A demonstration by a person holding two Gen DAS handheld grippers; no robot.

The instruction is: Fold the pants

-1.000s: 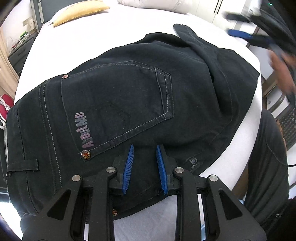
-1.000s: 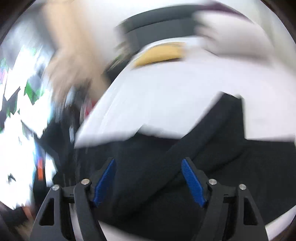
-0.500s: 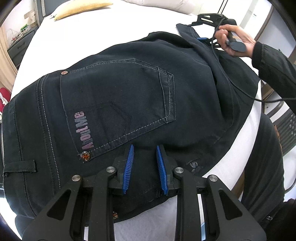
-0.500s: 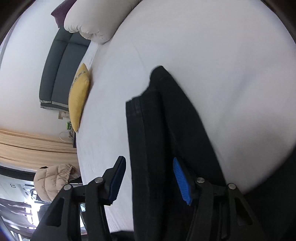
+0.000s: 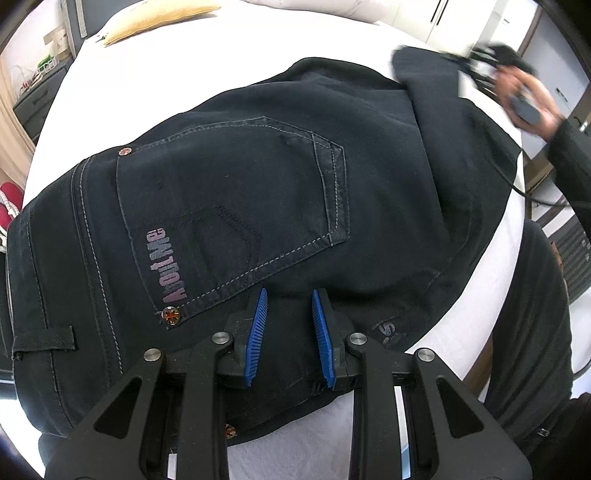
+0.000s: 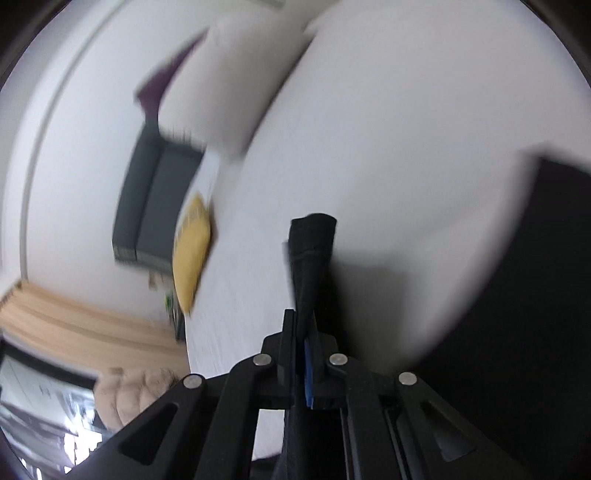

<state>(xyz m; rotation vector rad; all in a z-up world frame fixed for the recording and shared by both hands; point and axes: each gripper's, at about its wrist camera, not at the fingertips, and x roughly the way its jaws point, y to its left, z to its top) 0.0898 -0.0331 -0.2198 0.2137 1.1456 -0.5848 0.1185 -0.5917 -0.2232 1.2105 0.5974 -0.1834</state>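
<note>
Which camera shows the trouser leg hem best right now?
The right wrist view: the right claw is shut on the hem, which sticks up sharp between its fingers. The left wrist view shows the hem far off and small, near the blurred hand.

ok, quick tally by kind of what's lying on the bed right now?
Pants: 1, dark
Yellow cushion: 1
White pillow: 1
Total: 3 on the white bed
</note>
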